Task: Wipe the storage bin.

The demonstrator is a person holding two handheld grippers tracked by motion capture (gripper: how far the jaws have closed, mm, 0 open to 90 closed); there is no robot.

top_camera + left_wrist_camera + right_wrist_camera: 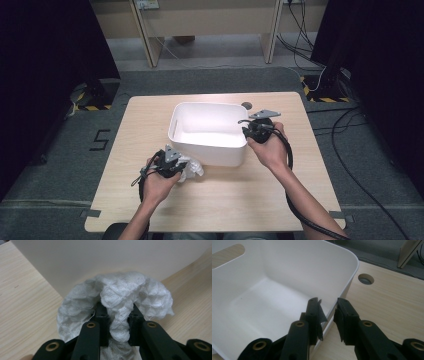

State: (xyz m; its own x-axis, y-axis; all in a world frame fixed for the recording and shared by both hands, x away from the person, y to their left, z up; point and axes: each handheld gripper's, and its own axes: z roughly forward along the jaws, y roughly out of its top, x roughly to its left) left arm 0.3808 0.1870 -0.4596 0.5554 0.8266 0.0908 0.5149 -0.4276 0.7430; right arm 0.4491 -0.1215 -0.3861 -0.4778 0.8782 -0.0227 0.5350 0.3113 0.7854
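Observation:
A white plastic bin [207,132] stands in the middle of the wooden table [150,120]. Just off its near left corner lies a crumpled white waffle-knit cloth [194,168]. My left gripper [179,166] is shut on that cloth. In the left gripper view the jaws [118,312] pinch a fold of the cloth [120,290], with the bin's outer wall [100,260] right behind it. My right gripper [248,130] sits on the bin's right rim. In the right gripper view it [328,302] straddles the rim [352,275], one jaw inside the bin and one outside, shut on it. The bin's inside [262,302] holds nothing.
A round cable hole [246,105] lies in the table just behind the bin's right corner, also visible as a hole [365,279] in the right gripper view. Bare table stretches to the left, right and front. Cables [350,165] run over the grey floor at the right.

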